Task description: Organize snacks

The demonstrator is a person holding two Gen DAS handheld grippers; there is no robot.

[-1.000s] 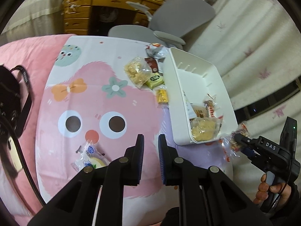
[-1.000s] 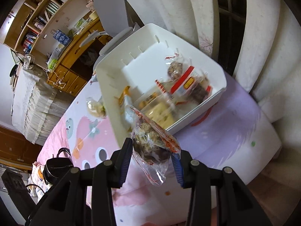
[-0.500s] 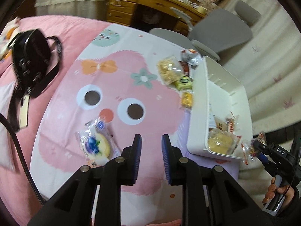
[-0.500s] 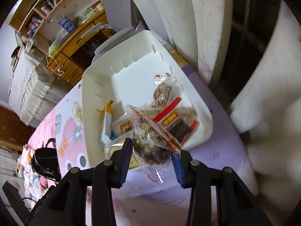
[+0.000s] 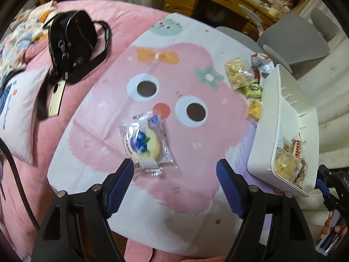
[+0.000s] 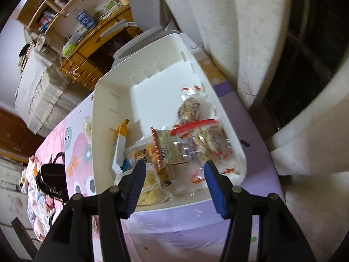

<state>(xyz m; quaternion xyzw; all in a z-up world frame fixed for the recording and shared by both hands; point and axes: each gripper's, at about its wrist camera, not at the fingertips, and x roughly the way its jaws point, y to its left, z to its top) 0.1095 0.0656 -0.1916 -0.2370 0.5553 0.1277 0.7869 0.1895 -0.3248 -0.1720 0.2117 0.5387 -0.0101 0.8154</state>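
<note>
Cartoon-print cloth (image 5: 152, 69) spread over table, white bin (image 6: 109, 100) on its R edge w/ several snack packs inside. L gripper (image 5: 174, 170) jaws opening, wide, nothing between; blueberry cookie pack (image 5: 146, 142) just ahead, by L pad. R gripper (image 6: 173, 170) opening over bin, clear nut-snack bag (image 6: 205, 139) just ahead, pads off it.

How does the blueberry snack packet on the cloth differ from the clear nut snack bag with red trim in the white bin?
The blueberry snack packet lies alone on the pink cartoon cloth; the nut snack bag sits among other snacks in the white bin. The packet shows a pale round pastry with a printed blueberry; the bag shows brown nutty pieces through clear film with red trim. Both are sealed plastic wrappers, and no gripper holds either.
</note>
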